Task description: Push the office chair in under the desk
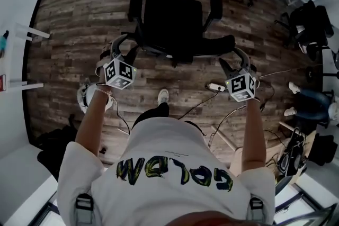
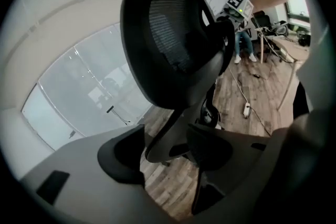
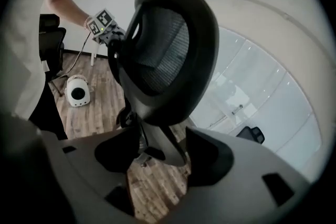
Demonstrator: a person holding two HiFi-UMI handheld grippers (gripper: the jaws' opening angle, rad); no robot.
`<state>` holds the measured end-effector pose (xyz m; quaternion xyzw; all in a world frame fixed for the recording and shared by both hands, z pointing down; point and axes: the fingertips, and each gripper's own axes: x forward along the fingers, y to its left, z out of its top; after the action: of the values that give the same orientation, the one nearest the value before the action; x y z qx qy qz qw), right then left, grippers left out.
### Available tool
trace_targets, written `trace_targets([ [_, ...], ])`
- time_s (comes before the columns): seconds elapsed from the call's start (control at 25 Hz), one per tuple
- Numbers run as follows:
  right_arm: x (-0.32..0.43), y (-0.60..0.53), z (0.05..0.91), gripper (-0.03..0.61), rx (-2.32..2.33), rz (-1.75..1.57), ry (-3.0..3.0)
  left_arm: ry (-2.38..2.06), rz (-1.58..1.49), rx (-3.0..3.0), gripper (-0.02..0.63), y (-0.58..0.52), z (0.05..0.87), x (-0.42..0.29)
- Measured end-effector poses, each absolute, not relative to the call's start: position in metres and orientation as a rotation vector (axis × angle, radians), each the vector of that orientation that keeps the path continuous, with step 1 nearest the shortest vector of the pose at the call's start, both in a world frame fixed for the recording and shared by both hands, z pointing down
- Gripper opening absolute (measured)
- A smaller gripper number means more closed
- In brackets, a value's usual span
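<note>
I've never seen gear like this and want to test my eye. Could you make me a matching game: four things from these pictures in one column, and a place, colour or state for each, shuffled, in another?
Things:
1. office chair
2. left gripper
3. white rounded device
4. power strip

Descriptions:
A. on the floor, close by the right gripper
B. black, with a mesh back
C. jaws apart
D. on the floor beside the person's left arm

Pairs: 1-B, 2-C, 3-D, 4-A.
</note>
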<state>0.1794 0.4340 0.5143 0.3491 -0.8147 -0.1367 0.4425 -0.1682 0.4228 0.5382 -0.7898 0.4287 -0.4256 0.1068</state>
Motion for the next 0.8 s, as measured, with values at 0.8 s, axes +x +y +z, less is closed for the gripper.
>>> trace_targets([
  [0.8,0.175,0.359,0.566,0.192,0.831,-0.380,-1.883,1.054,-1.379,-2.256,0.206,0.364,0.573,-0.160],
])
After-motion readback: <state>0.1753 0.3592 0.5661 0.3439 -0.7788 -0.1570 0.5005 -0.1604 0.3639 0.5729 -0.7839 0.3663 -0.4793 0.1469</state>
